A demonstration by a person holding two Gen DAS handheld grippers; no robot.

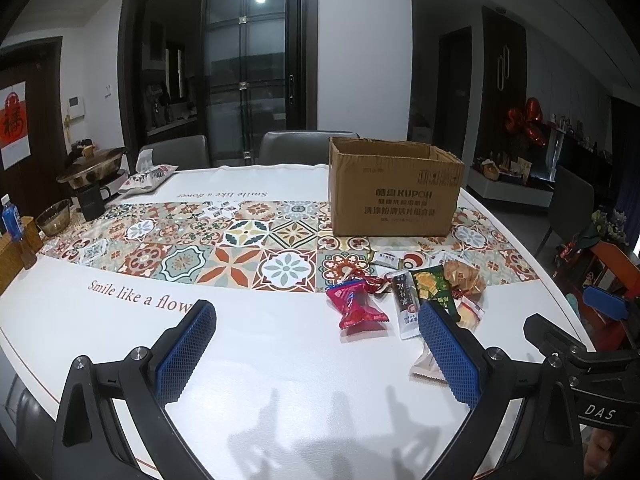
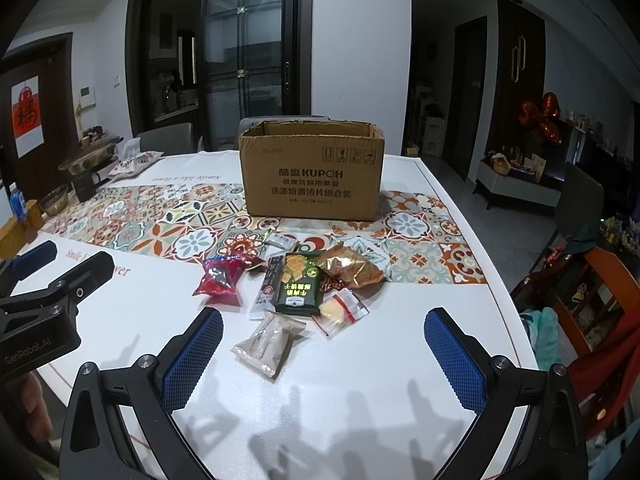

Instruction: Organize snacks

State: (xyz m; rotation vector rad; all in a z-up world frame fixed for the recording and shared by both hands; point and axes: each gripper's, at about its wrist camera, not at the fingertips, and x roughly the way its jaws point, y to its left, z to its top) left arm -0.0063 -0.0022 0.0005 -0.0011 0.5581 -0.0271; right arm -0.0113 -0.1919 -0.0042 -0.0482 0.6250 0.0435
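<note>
A pile of snack packets lies on the white table in front of an open cardboard box (image 2: 312,172), also in the left wrist view (image 1: 394,192). In the pile are a red packet (image 2: 218,278), a green packet (image 2: 299,283), a gold bag (image 2: 352,268), a clear packet (image 2: 340,312) and a beige packet (image 2: 270,340). My right gripper (image 2: 324,320) is open and empty, just short of the beige packet. My left gripper (image 1: 316,312) is open and empty, left of the pile; the red packet (image 1: 356,308) lies just ahead of it.
A patterned runner (image 2: 160,228) crosses the table. At the far left stand a glass bowl (image 1: 54,216), a blue-capped bottle (image 1: 10,220), a black mug (image 1: 90,200) and a pot (image 1: 92,168). Grey chairs (image 1: 300,146) stand behind the table. An orange chair (image 2: 592,300) is at the right.
</note>
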